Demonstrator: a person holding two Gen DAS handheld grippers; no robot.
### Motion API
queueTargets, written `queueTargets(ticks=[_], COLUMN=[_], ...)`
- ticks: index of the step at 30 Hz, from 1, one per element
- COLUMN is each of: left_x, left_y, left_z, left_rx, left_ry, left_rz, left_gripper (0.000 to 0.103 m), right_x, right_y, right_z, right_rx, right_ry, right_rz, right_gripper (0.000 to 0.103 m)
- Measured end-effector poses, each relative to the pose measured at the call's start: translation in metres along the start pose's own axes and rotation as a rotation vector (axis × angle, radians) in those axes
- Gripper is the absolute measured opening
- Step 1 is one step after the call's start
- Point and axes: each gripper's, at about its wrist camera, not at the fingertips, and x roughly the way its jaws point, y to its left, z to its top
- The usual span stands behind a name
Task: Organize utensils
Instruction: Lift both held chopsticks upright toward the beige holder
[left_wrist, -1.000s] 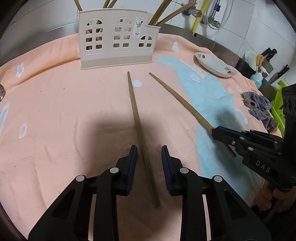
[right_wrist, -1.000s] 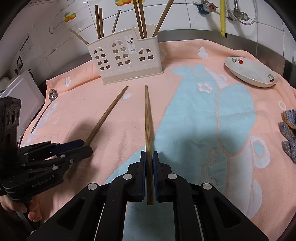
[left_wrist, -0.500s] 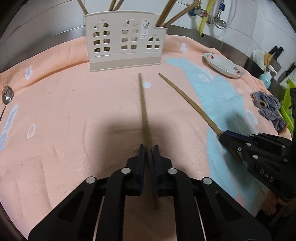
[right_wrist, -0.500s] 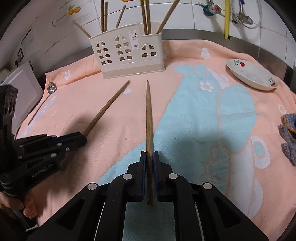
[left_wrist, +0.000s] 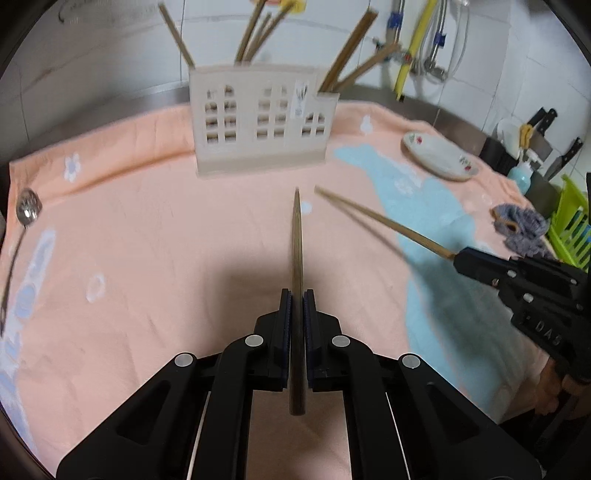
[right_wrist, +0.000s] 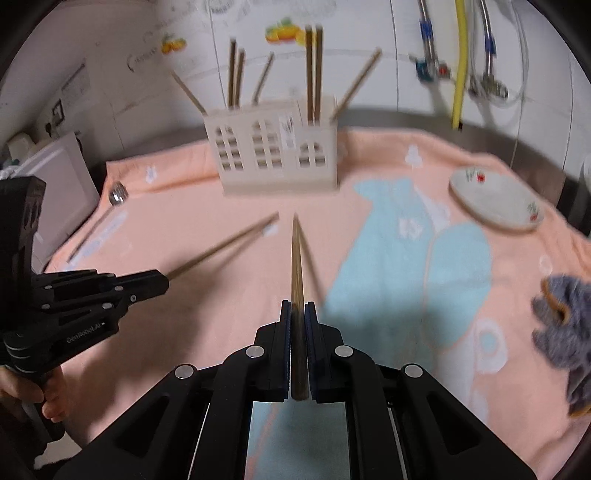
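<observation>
While each claw grips one chopstick, the holder at twelve o'clock awaits both, and a spoon remains out.

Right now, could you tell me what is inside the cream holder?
Several wooden chopsticks stand in the holder, leaning at different angles. Their lower ends show only dimly through its window holes; its floor is hidden.

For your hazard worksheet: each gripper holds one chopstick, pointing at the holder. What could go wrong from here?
1. Each chopstick is pinched near its rear end, so it may pivot or slip.
2. The holder already holds leaning sticks that could block an incoming tip.
3. The tips nearly meet, so the left gripper and right gripper may collide.
</observation>
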Motion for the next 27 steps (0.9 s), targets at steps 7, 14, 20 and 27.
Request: queueTargets(ticks=[7, 14, 20, 27], left_x=[-0.032, -0.044, -0.05, -0.055], left_y=[0.001, 0.005, 0.014, 0.018], left_z=[0.027, 0.046, 0.074, 0.11], left_rx=[0.028, 0.037, 0.036, 0.081], left_ry=[-0.105, -0.136, -0.152, -0.173], left_rz=[-0.011, -0.029, -0.043, -0.018], left_gripper=[0.005, 0.005, 0.005, 0.005], right_x=[-0.028, -0.032, -0.038, -0.051], right_y=[0.01, 0.015, 0.014, 0.015], right_z=[0.04, 0.07, 0.105, 0.161], right_rx=[-0.035, -0.058, -0.09, -0.15], right_ry=[-0.108, -0.126, -0.138, -0.162], right_rz=[0.029, 0.065, 0.078, 0.083], right_gripper=[0.007, 0.007, 0.007, 0.007])
